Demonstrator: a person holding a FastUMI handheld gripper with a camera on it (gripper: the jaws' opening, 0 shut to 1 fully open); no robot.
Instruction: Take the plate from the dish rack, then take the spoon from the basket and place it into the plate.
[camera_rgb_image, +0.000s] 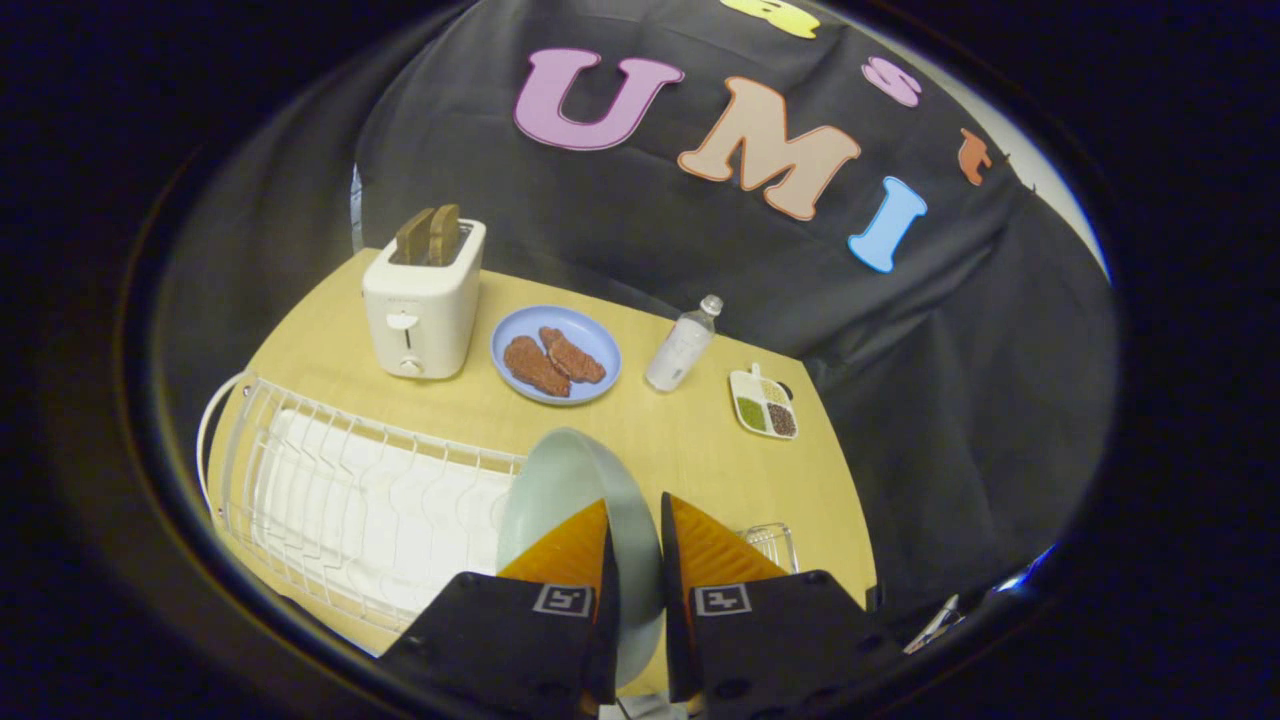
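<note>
A: Where is the plate (570, 480) now?

B: Low in the middle of the frame, standing on edge between the jaws of the gripper (636, 560). Both orange fingers (565, 555) press its rim, one on each face, so it is clamped.

A: And its lie?

B: Its broad face turns toward the lower left, over the white dish rack (350, 490). Its edge runs straight ahead from the jaws, toward the upper middle.

A: Where could it go down?

B: I judge the bare desk (690, 440) just beyond the rim, in the centre, is nearest. It would have to tip flat first. The wire basket (772, 545) sits just right of the right finger.

A: The spoon?

B: I cannot make it out.
</note>
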